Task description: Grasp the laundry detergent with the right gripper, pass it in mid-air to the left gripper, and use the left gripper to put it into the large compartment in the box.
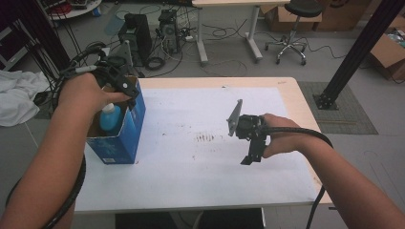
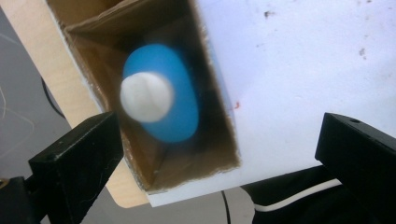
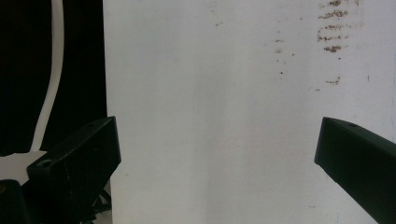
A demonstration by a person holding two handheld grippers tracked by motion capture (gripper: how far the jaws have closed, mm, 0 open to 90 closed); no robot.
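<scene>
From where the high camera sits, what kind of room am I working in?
Most likely a lab or workshop, not a home: desktop computer towers stand on the floor amid loose cables, with a rolling stool and cardboard boxes behind the table.

— How was the room lit?
— Soft, even light was seen from the high view. The white table (image 1: pixel 200 157) was made bright, and only faint shadows were cast on it.
— Was anything blurry?
— Yes. In the left gripper view, the blue bottle (image 2: pixel 161 95) in the cardboard box (image 2: pixel 219 130) was smeared and out of focus.
— And the right gripper view?
— The tabletop (image 3: pixel 210 116) was shown pale and washed out, and the far left was left almost black.
</scene>
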